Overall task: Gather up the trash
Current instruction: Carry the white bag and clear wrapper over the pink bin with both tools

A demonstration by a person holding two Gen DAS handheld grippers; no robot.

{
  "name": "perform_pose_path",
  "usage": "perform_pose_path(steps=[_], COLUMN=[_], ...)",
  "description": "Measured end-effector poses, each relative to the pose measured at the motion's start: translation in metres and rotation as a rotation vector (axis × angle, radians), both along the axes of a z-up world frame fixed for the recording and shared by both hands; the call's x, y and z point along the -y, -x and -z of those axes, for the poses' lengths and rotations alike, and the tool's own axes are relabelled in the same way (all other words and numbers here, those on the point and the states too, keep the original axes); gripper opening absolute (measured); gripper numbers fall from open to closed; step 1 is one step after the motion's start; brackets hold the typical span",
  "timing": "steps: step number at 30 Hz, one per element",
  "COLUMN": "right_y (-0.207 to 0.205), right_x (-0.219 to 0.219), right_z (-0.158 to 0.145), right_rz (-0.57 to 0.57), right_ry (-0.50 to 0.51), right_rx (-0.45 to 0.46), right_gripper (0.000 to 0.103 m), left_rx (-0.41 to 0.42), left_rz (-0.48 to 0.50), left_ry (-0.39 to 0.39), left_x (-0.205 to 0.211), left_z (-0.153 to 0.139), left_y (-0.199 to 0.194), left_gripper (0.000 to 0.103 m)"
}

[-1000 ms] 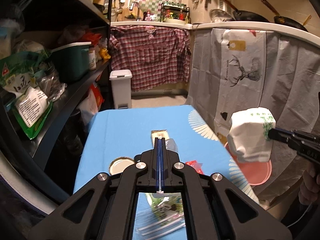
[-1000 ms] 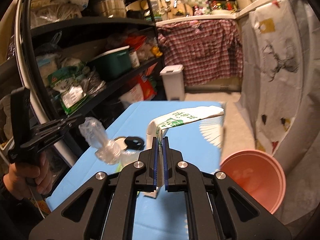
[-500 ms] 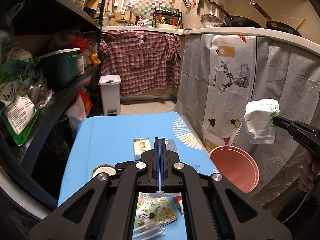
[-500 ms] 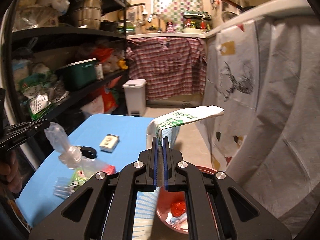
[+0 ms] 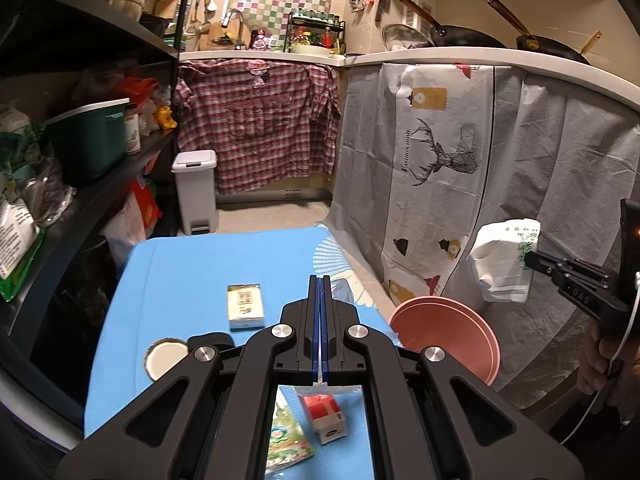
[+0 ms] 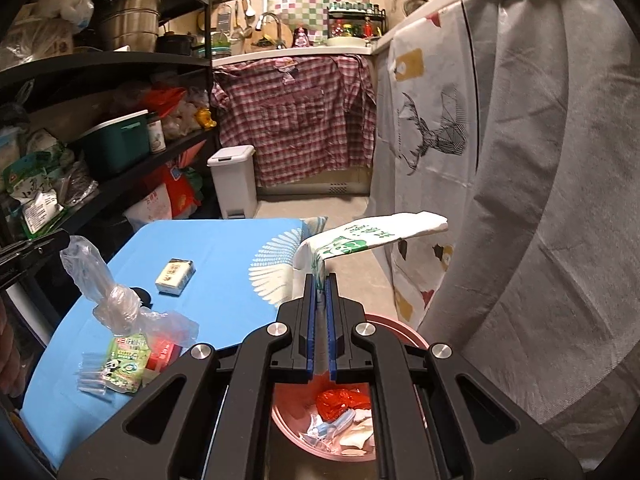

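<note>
My right gripper [image 6: 320, 286] is shut on a white paper bag with green print [image 6: 372, 236] and holds it in the air over the pink bin [image 6: 400, 340], which holds red and white scraps. The bag [image 5: 506, 264] and bin [image 5: 444, 336] also show in the left wrist view, right of the blue table [image 5: 180, 272]. My left gripper [image 5: 319, 280] is shut on a clear plastic bag [image 6: 108, 292], which hangs above the table's left side. On the table lie a small cream box [image 5: 245, 306], a round lid [image 5: 166, 360], a red-and-white pack [image 5: 326, 416] and a green panda wrapper [image 6: 126, 364].
Black shelves [image 5: 80, 184] packed with goods run along the left. A white pedal bin [image 5: 196, 192] stands beyond the table. A grey deer-print curtain [image 5: 440, 152] hangs under the counter on the right, close behind the pink bin.
My right gripper has carried the paper bag rightward off the table to above the pink bin. My left gripper has pulled back and lifted a little, still holding the clear bag.
</note>
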State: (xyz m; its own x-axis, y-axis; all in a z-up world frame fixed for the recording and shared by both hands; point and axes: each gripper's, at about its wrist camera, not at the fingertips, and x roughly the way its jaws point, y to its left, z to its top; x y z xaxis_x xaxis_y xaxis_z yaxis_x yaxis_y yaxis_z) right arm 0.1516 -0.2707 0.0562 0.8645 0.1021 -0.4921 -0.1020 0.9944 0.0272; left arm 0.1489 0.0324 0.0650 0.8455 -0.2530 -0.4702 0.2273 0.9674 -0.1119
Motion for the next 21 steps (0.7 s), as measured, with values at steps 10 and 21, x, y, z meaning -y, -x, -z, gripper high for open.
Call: perform_pose_path(steps=[10,21], right_y=[-0.008,-0.017], right_x=[0.017,0.029], right_z=[0.010,0.020], right_rz=[0.031,0.053], right_ry=[-0.008,-0.002], right_rx=[-0.034,-0.060], right_gripper=[0.005,0.005], left_rx=[-0.012,-0.029], left_rz=[0.033,0.074], left_ry=[0.007,0.011], left_x=[0.024,0.054], left_z=[0.005,0.011], left_y=[-0.014,-0.028], left_gripper=[0.000,0.000])
